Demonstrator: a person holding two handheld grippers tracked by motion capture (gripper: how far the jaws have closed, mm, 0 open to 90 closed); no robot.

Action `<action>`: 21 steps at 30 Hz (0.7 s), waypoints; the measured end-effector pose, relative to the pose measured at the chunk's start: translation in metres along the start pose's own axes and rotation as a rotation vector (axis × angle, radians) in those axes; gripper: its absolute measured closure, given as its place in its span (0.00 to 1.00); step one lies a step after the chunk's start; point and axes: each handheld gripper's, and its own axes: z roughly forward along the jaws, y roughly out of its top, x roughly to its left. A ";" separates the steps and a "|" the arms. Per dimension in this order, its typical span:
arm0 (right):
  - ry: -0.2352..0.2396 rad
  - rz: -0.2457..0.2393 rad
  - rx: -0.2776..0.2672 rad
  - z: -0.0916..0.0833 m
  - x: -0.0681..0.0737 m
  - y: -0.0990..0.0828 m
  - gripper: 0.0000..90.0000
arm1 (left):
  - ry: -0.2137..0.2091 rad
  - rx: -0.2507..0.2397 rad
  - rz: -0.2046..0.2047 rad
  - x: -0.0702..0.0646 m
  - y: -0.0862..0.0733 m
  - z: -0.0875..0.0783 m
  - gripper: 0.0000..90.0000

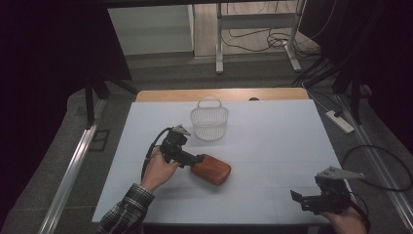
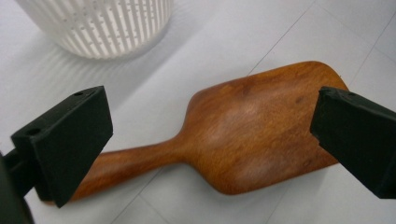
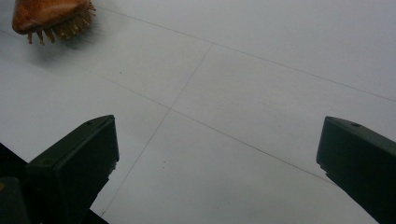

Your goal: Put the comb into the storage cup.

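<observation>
The left claw point(image 1: 195, 160) in the high view sits at the handle end of a wooden hairbrush point(image 1: 212, 169), whose broad head reaches away from the claw toward the middle of the counter point(image 1: 272, 146). A white slatted basket point(image 1: 210, 122) stands just beyond this claw, near enough that it looks like the intended drop spot. The right claw point(image 1: 303, 200) hangs well apart at the near right corner, out of the way, probably so the left has free room.

In the left gripper view the left claw point(image 2: 210, 140) is spread wide, its jaws on either side of the hairbrush point(image 2: 243, 140) with a gap at each; nothing is clamped. The brush lies back up, bristles down, so the smooth wood faces the claw, and the narrow handle runs toward the left-hand jaw. The basket point(image 2: 100, 28) rises ahead of the claw, at the upper left.

In the right gripper view the right claw point(image 3: 217, 154) is also wide and holds nothing, with bare counter point(image 3: 261, 93) between its jaws. The hairbrush point(image 3: 46, 16) shows far ahead and to the left, bristles resting on the surface.
</observation>
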 end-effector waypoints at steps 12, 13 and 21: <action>0.001 -0.004 0.002 0.000 0.000 0.000 0.00 | 0.000 0.031 0.024 -0.006 0.017 0.019 0.00; 0.001 -0.005 0.002 0.000 0.000 0.000 0.00 | 0.003 0.040 0.030 -0.007 0.020 0.022 0.00; 0.002 -0.006 0.006 0.001 0.000 0.000 0.00 | 0.064 0.067 0.046 -0.008 0.023 0.027 0.21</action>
